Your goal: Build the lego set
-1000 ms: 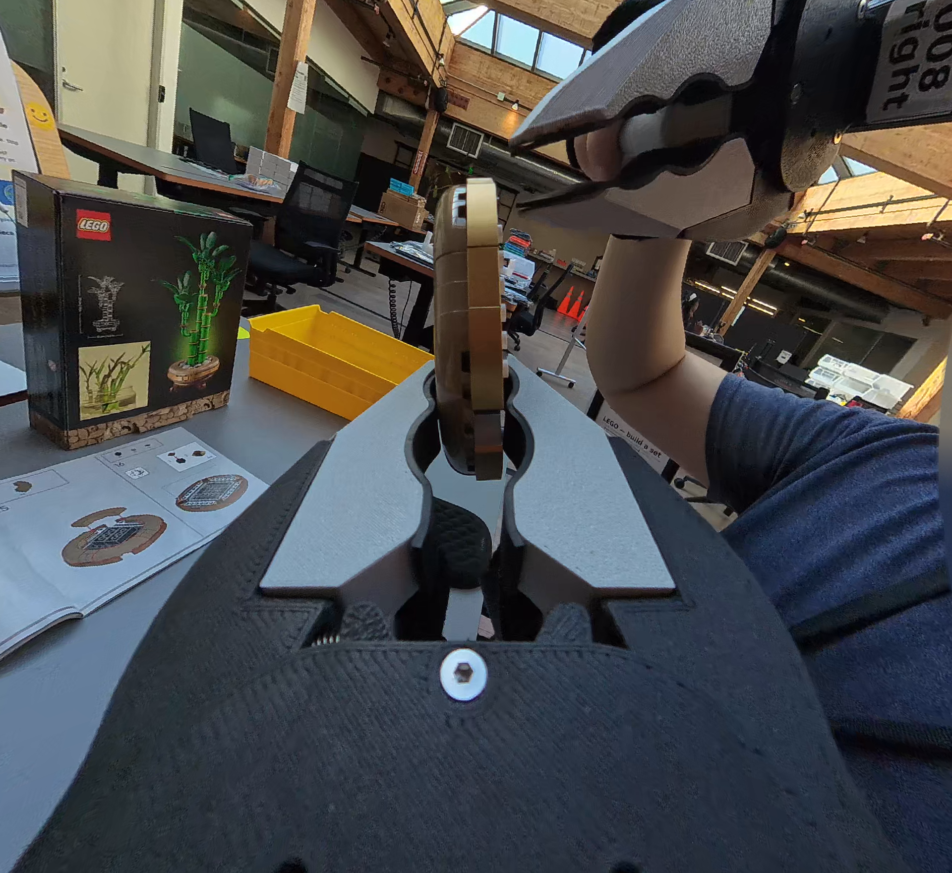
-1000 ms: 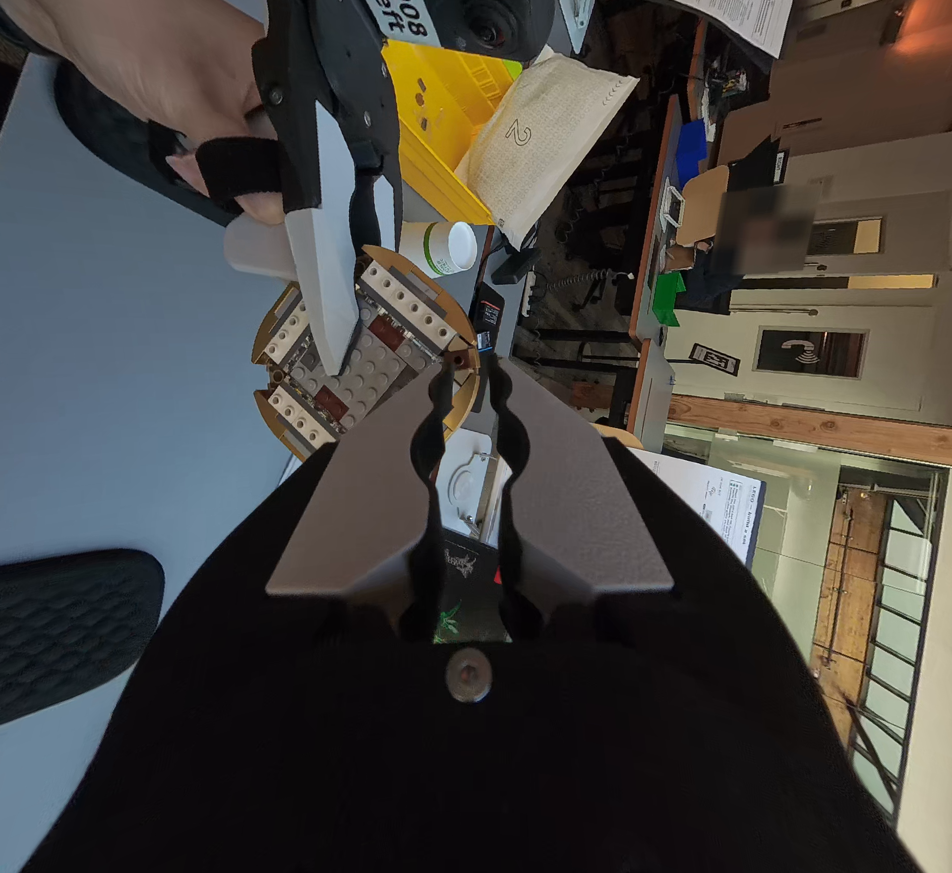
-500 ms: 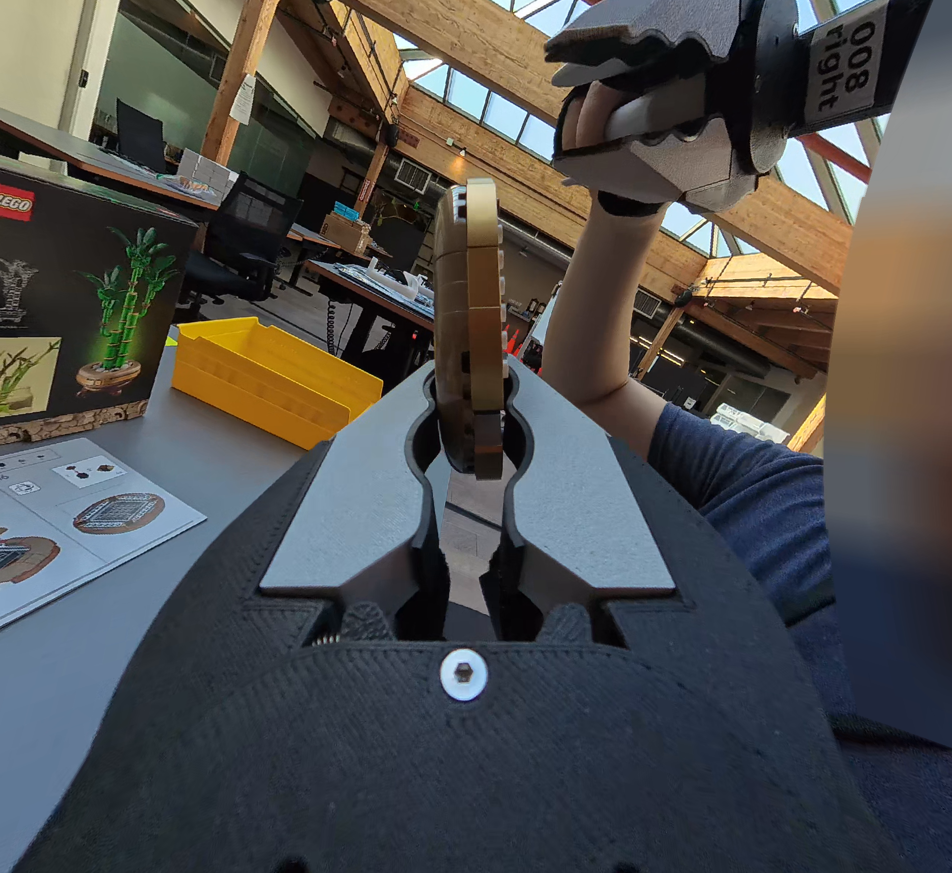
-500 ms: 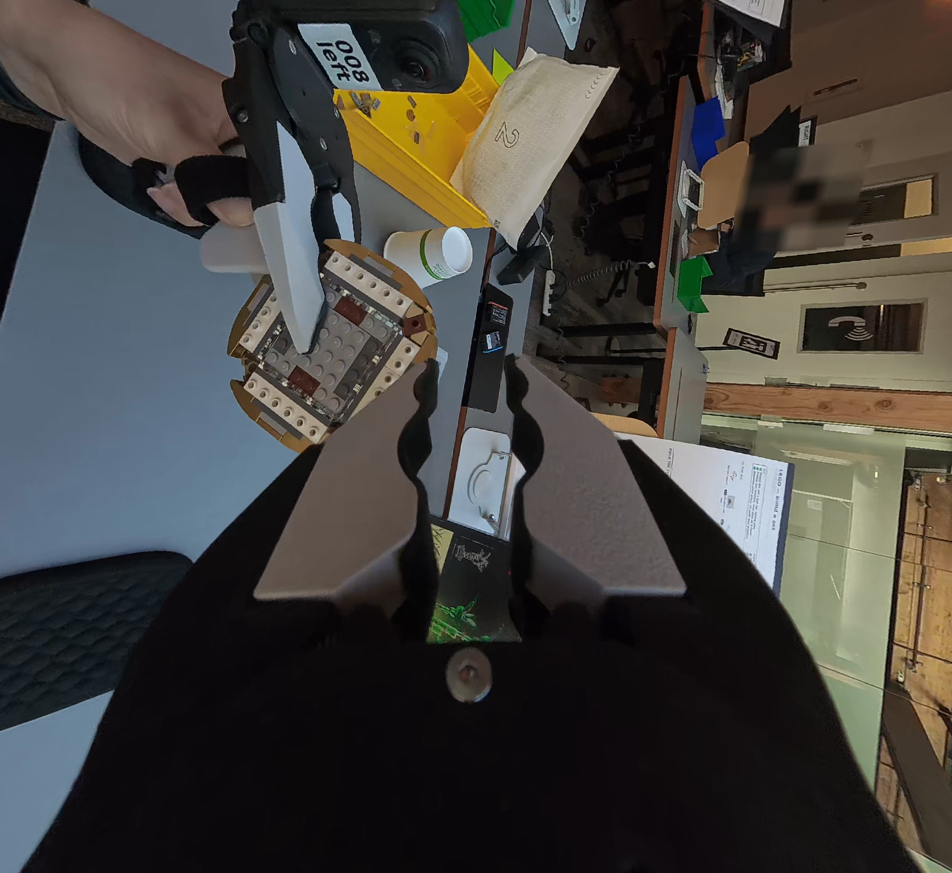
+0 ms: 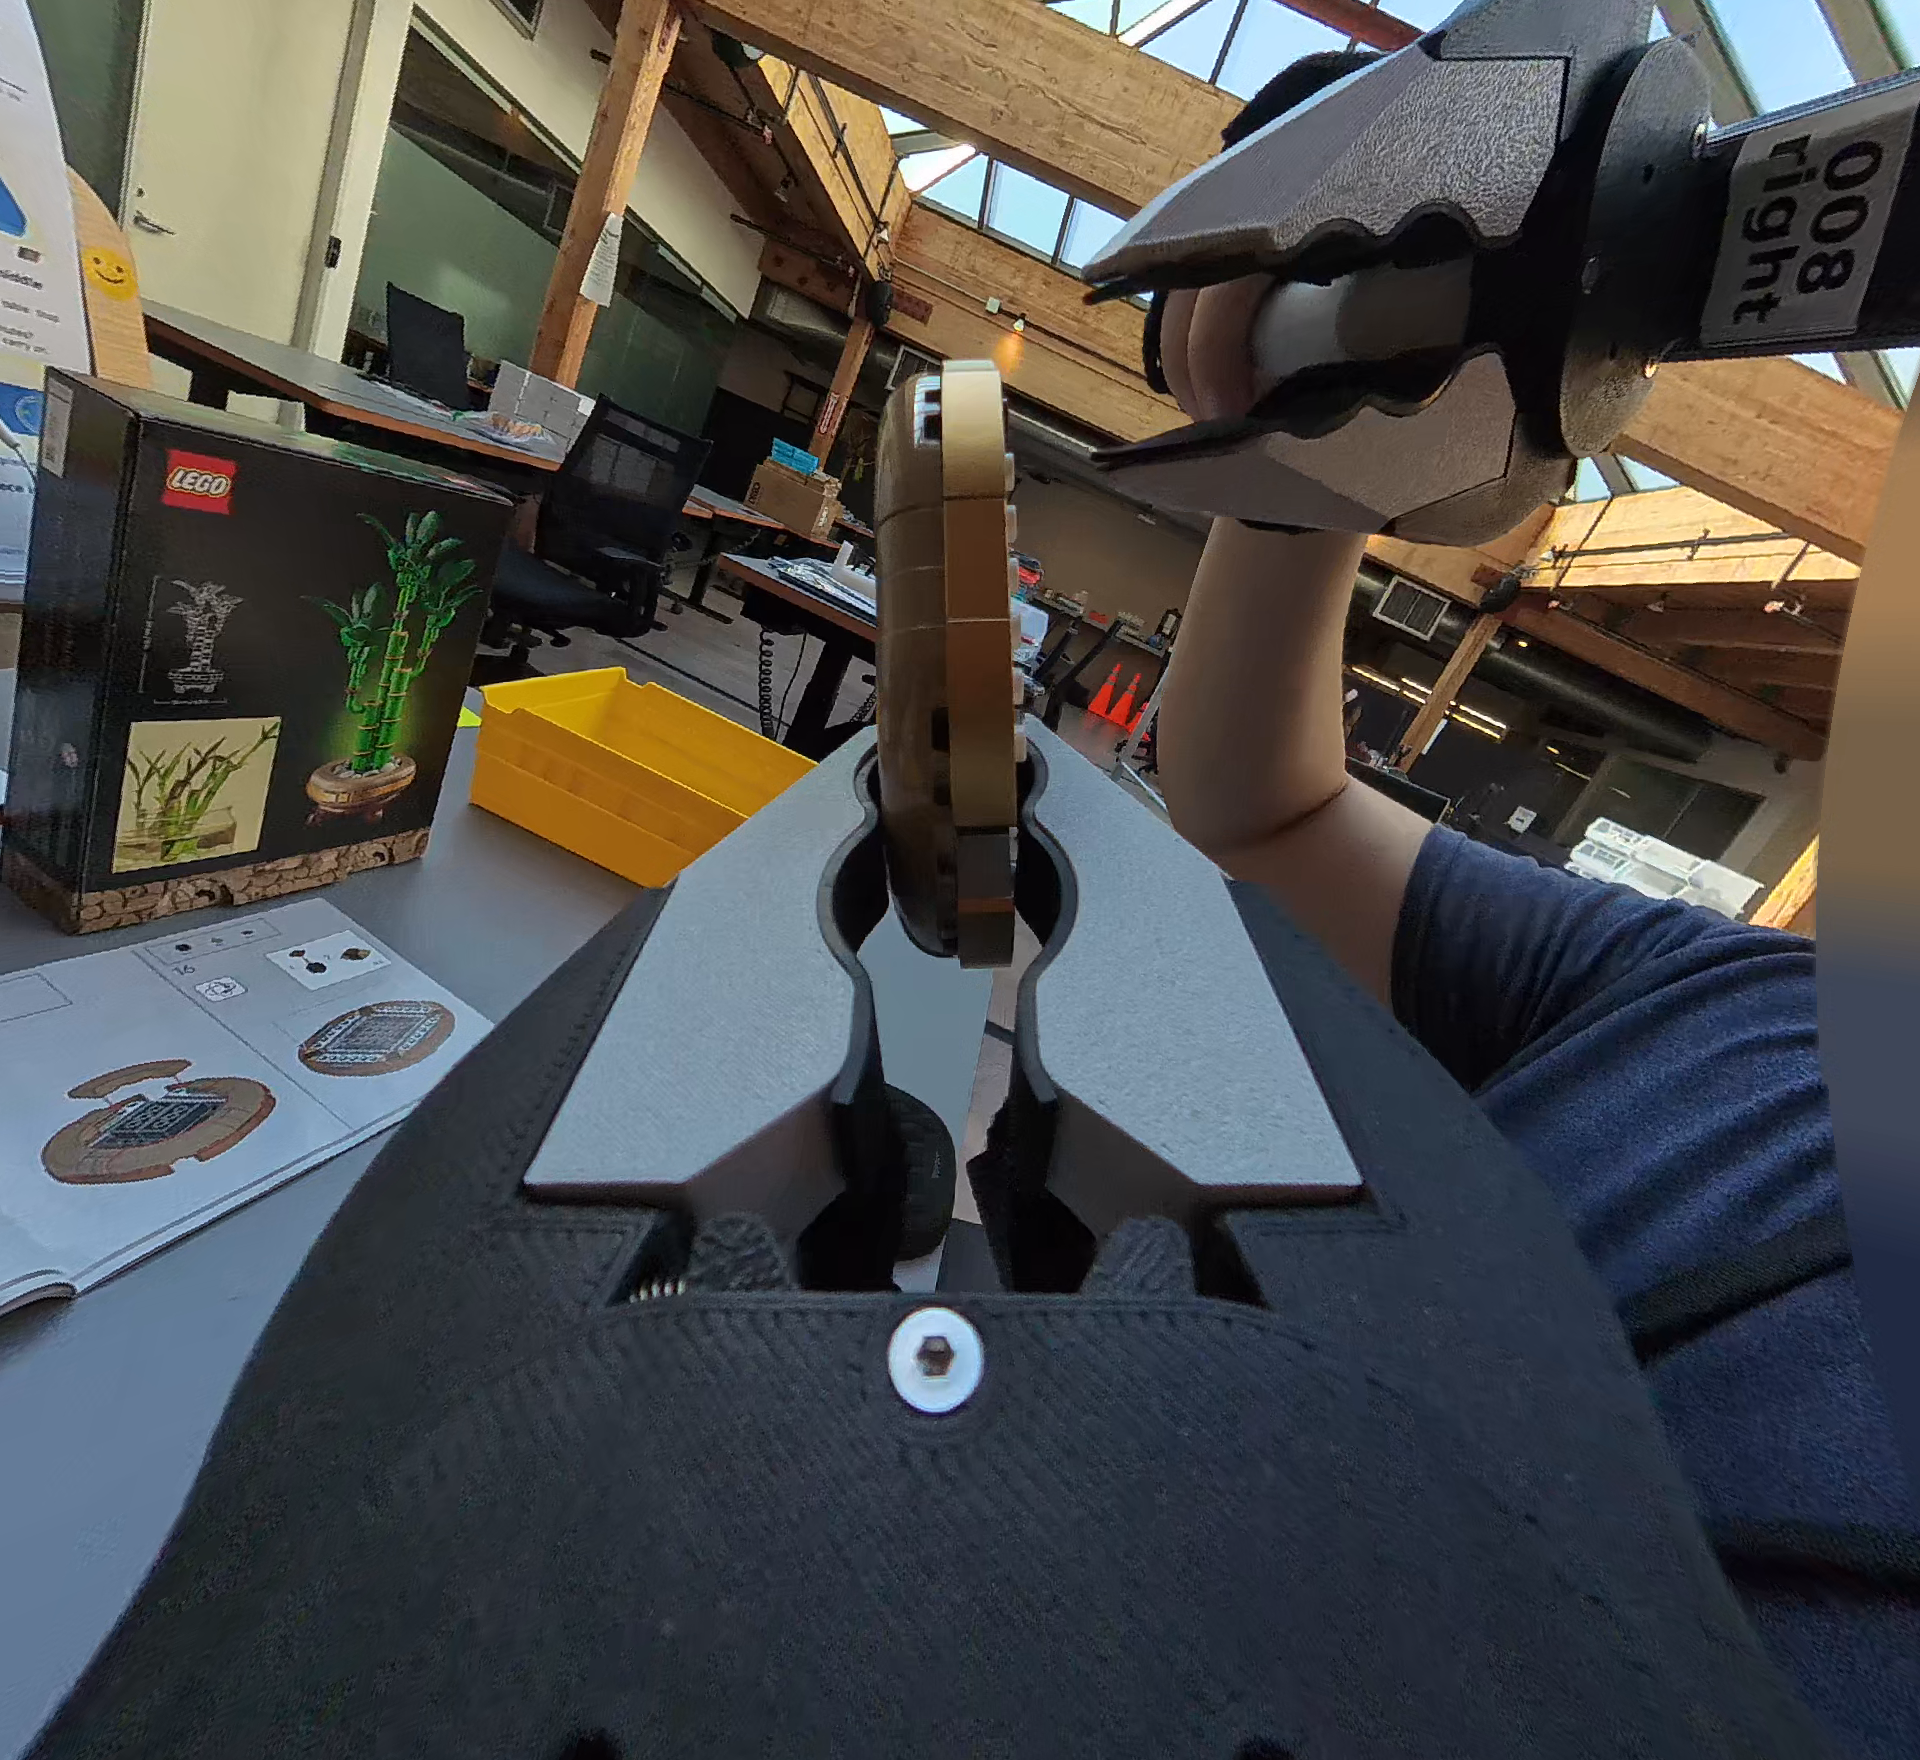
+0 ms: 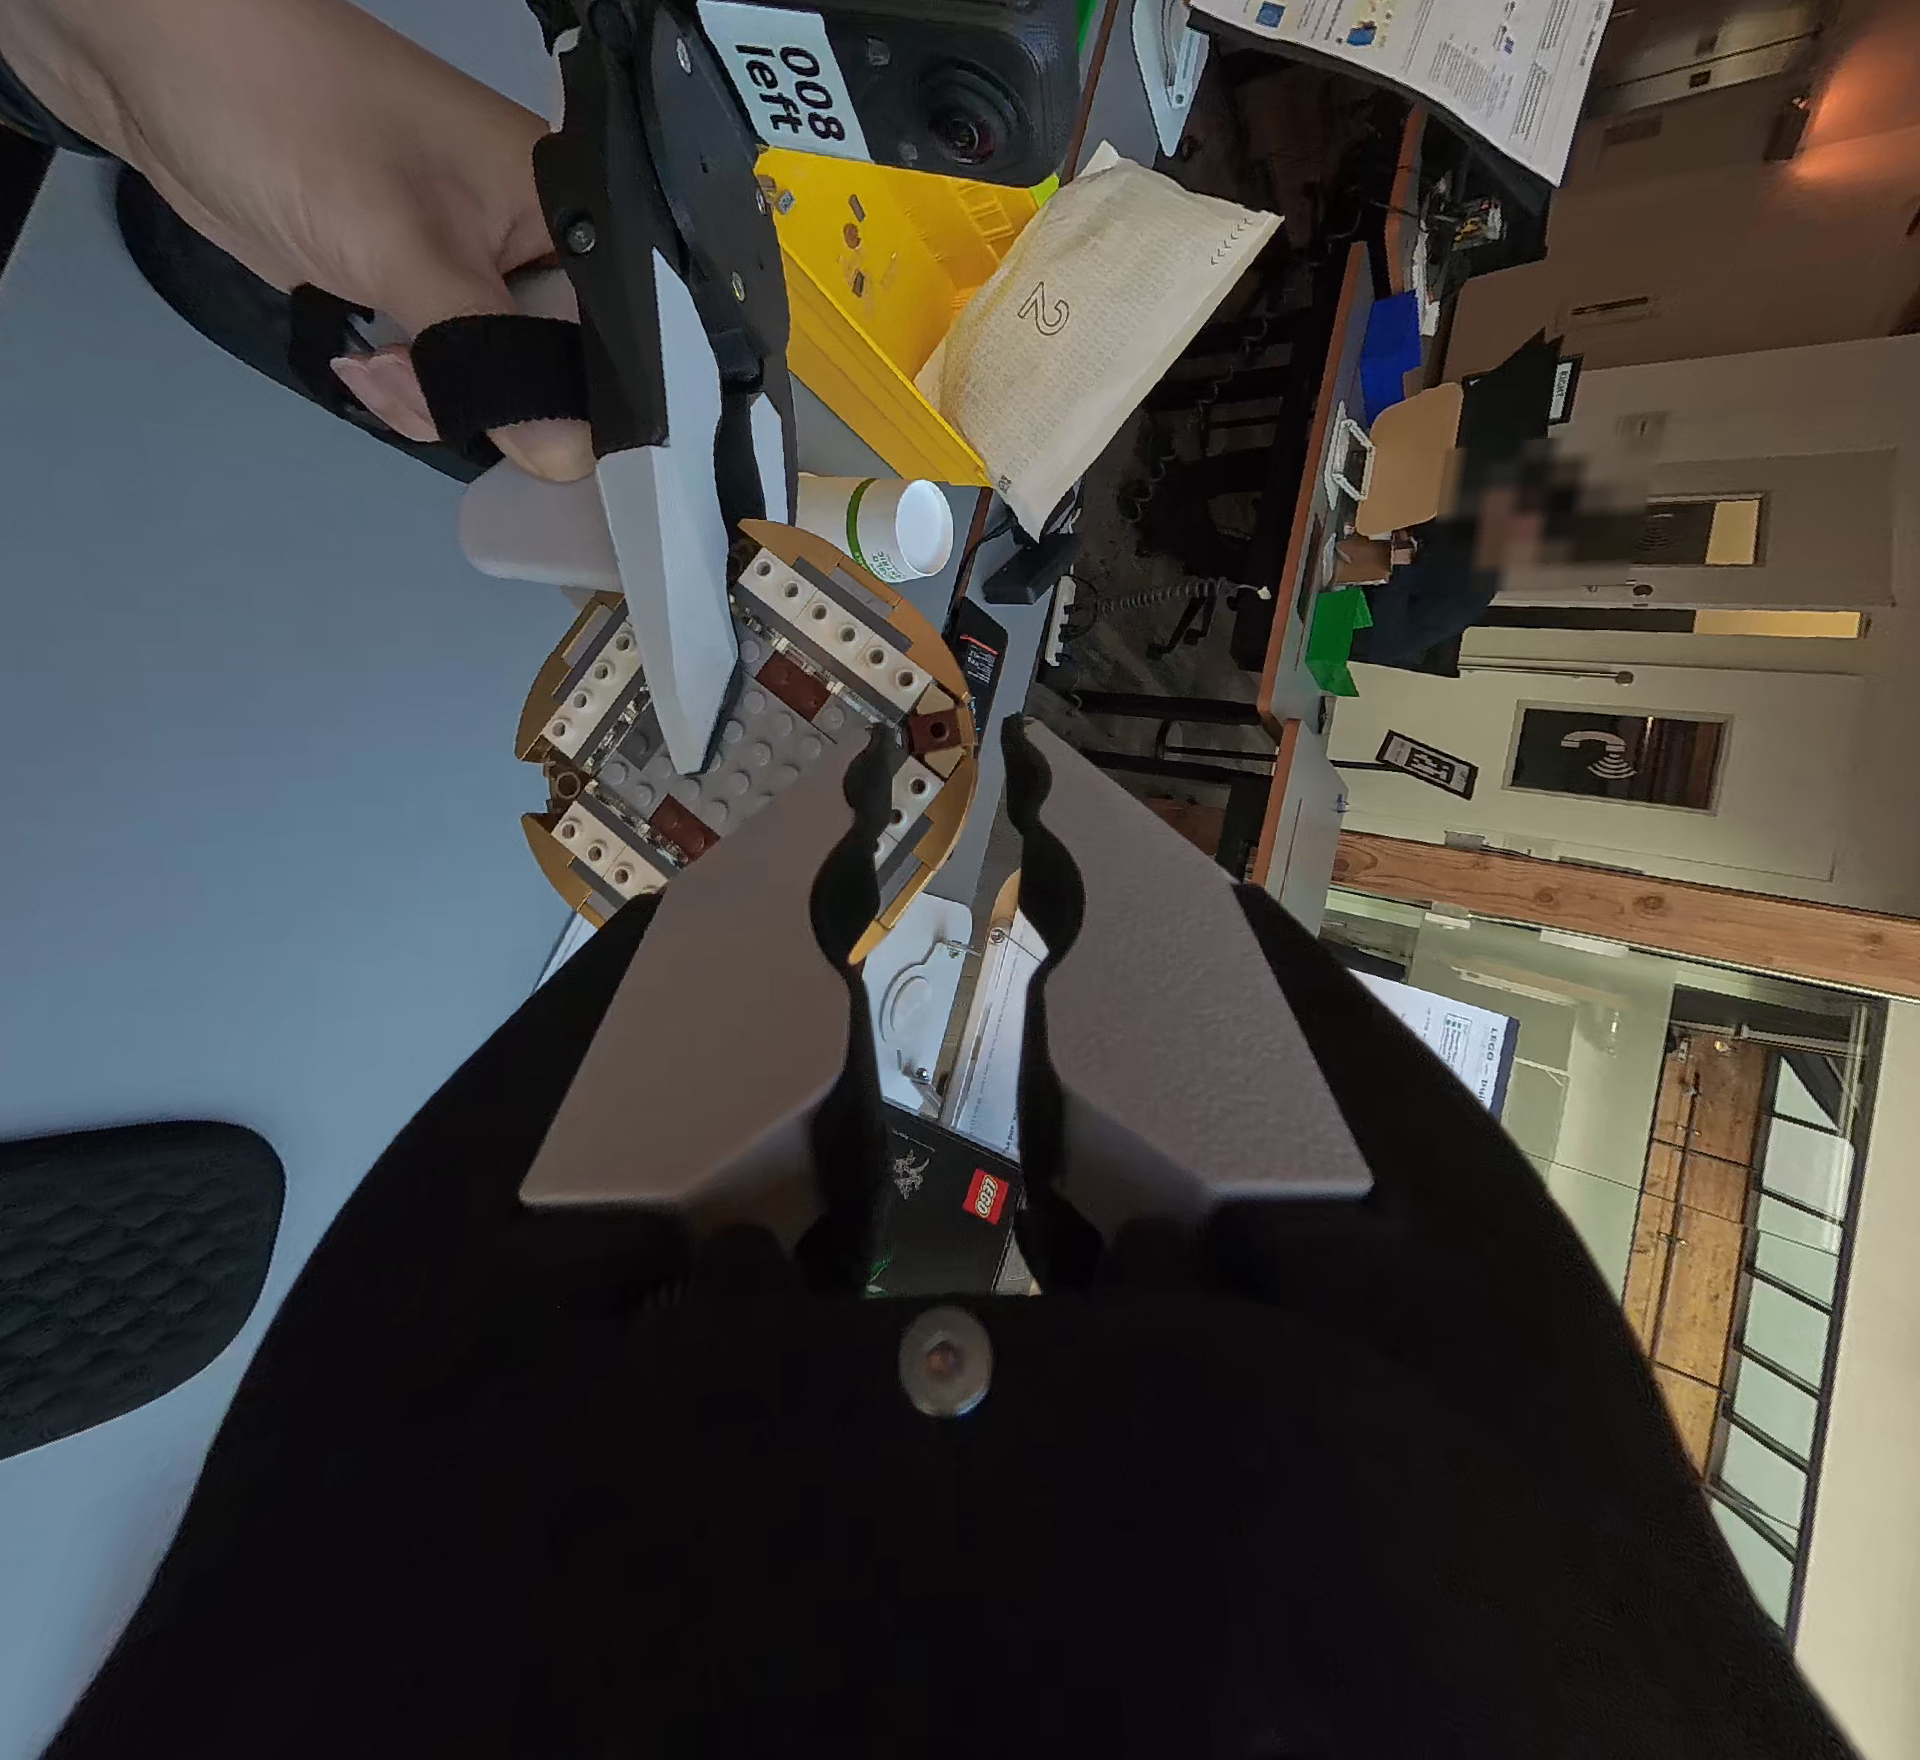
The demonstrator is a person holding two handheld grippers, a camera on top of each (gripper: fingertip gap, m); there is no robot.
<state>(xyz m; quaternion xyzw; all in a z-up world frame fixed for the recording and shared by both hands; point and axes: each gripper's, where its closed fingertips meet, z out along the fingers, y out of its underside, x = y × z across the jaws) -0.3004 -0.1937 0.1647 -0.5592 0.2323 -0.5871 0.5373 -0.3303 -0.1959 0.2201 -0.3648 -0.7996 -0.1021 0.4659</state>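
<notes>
Your left gripper (image 5: 940, 837) is squeezed tight on the round lego base (image 5: 945, 661). You hold the base up on its edge, high over the grey table (image 5: 499, 900). Only the bottom rim of the base sits between the fingers. That is a small grip, so the base could twist or slip out if it gets pushed hard.

Your right gripper (image 6: 940, 754) is just beside the base, at the bumpy side. Its fingers are a little apart and hold nothing. One fingertip is right over the base rim near a small brown piece (image 6: 935, 730). If you poke there, bricks could pop off and drop.

The instruction book (image 5: 208, 1066) lies on the table, below the base and to its left. The lego box (image 5: 239, 650) stands behind the book.
</notes>
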